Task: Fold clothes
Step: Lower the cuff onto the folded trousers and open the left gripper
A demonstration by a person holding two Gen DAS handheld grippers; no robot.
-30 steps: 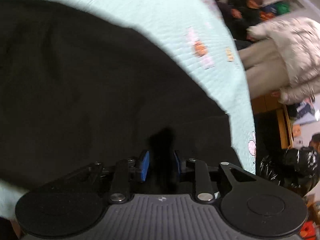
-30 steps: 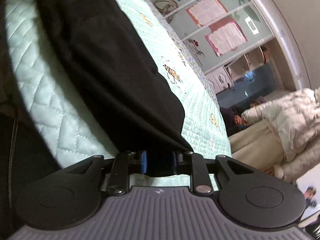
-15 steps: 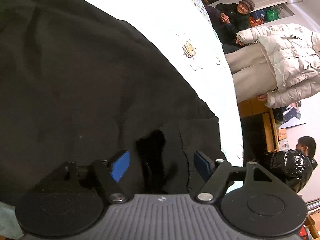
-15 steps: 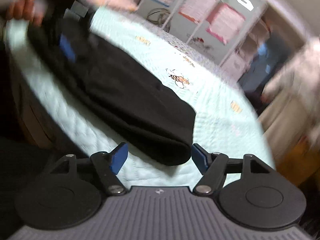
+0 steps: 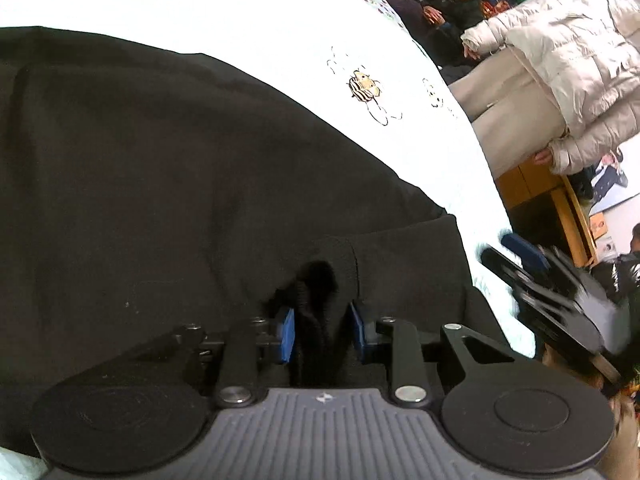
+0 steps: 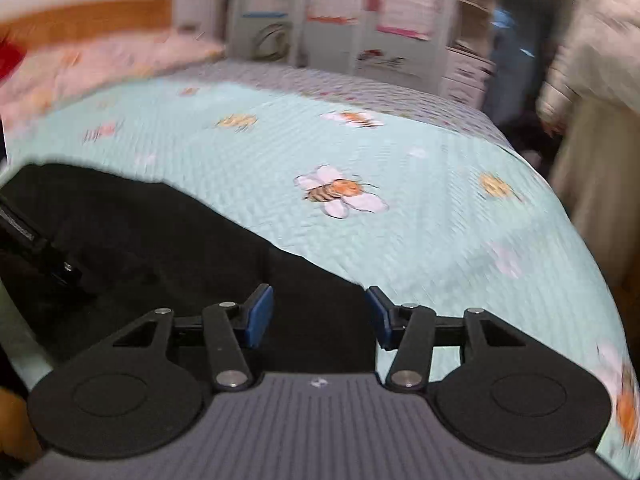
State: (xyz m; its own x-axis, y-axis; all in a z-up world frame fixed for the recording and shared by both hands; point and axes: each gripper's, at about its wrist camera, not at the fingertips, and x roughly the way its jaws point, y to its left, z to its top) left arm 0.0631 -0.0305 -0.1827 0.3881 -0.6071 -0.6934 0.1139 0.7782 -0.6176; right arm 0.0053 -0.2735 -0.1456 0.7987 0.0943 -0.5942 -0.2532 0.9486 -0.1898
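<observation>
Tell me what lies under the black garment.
The black garment lies on a pale blue quilted bedspread printed with bees, which shows around its edges. Whatever lies beneath the garment's middle is covered and cannot be seen.

**Camera setup — two wrist fisheyes**

Left wrist view: close over the black garment (image 5: 168, 184), angled down across the bed (image 5: 280, 20) toward bystanders at the far side. Right wrist view: slightly farther back, motion-blurred, facing across the bed to a wall cabinet (image 6: 360, 12). Shared — garment, bedspread; the right gripper (image 5: 516, 256) appears at the left view's right edge.
</observation>
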